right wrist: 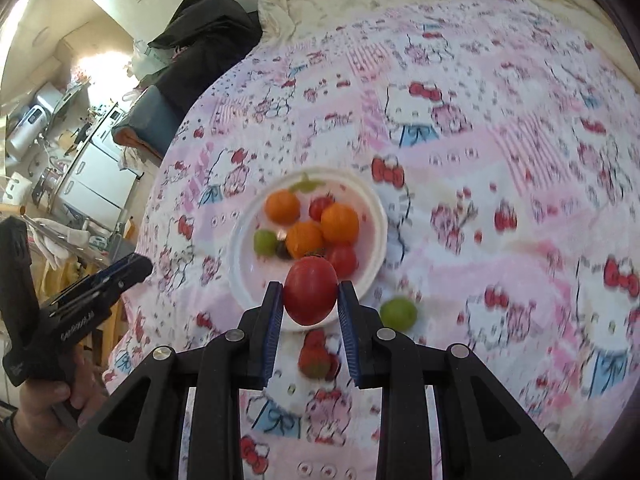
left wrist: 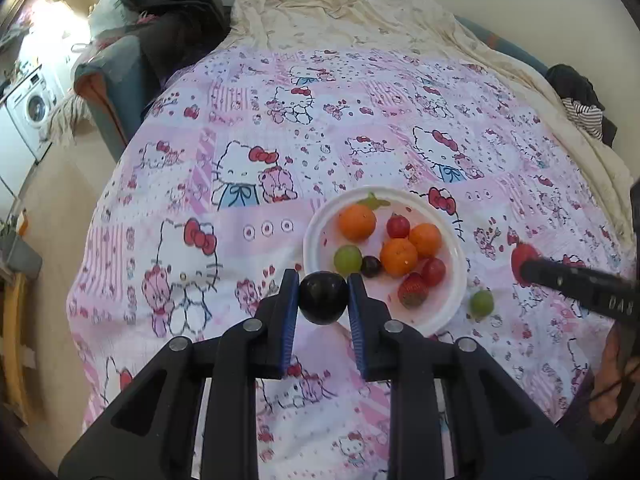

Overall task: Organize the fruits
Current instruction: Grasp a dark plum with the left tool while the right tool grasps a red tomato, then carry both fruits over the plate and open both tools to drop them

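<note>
A white plate (left wrist: 316,236) on the Hello Kitty bedsheet holds three oranges (left wrist: 357,222), red fruits (left wrist: 398,226), a green grape (left wrist: 347,259), a dark grape (left wrist: 371,266) and a strawberry (left wrist: 413,290). My left gripper (left wrist: 323,298) is shut on a dark plum (left wrist: 323,298) just above the plate's near-left rim. My right gripper (right wrist: 310,296) is shut on a red tomato-like fruit (right wrist: 310,290) above the plate's (right wrist: 240,248) near edge; it also shows in the left wrist view (left wrist: 520,258). A green grape (left wrist: 481,303) lies on the sheet right of the plate, also in the right wrist view (right wrist: 398,312).
A cream blanket (left wrist: 360,12) is bunched at the bed's far end. Dark clothing (left wrist: 176,4) lies on a blue chair at the far left. A washing machine (left wrist: 32,108) stands left of the bed. Striped clothes (left wrist: 584,112) lie at the right edge.
</note>
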Available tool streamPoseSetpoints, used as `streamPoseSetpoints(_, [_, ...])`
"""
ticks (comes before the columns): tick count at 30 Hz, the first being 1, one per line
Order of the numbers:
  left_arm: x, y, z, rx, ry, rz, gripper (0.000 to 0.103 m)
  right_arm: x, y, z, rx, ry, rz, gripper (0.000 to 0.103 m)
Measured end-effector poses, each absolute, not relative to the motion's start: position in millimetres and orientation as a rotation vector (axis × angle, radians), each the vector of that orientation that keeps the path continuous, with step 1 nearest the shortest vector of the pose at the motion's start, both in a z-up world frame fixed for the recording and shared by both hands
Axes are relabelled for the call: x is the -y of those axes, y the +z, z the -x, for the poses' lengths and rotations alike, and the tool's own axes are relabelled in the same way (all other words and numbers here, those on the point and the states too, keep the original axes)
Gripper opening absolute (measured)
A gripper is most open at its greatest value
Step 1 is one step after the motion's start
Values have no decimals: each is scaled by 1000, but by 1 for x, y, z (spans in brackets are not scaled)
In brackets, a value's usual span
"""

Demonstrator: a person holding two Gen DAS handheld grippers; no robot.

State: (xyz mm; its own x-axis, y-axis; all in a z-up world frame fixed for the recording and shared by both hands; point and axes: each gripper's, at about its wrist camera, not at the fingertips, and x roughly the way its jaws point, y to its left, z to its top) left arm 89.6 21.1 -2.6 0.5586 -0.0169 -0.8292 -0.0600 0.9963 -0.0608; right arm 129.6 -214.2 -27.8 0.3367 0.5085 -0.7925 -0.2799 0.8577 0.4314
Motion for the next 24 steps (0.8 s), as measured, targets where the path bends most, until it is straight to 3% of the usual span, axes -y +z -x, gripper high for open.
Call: streamPoseSetpoints(24, [1,-74,-153,-1082,-75,67,22,163,-93,-200,-1248,560,-152,30])
